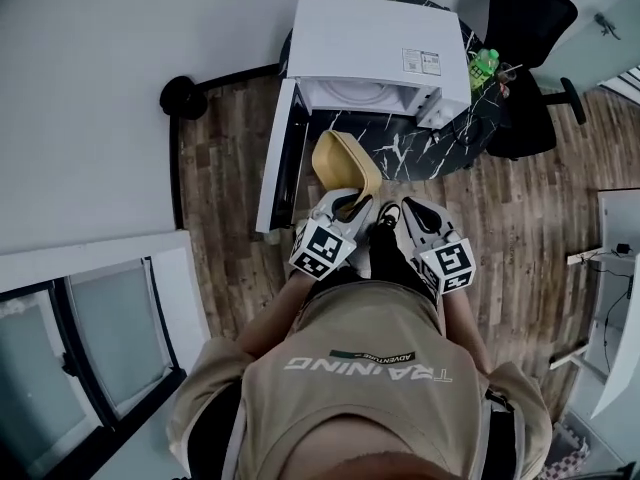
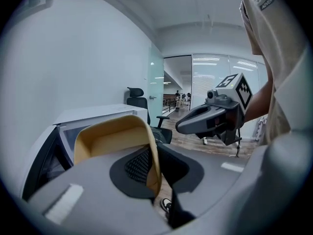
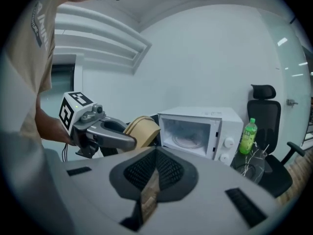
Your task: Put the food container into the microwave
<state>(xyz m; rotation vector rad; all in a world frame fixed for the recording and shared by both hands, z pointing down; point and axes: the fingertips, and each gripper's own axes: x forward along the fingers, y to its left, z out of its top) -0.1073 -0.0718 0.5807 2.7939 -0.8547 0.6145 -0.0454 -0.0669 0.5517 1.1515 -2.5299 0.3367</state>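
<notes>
The tan food container hangs tilted in front of the open microwave, over the wooden floor. My left gripper is shut on its near rim. In the left gripper view the container has its wall pinched between the jaws of the left gripper. My right gripper is beside it, shut and holding nothing. The right gripper view shows the right gripper with its tips together, the container to the left, and the microwave with its glass turntable inside.
The microwave door swings out to the left toward me. The microwave stands on a black marble table. A green bottle stands to its right. A black office chair is behind the table.
</notes>
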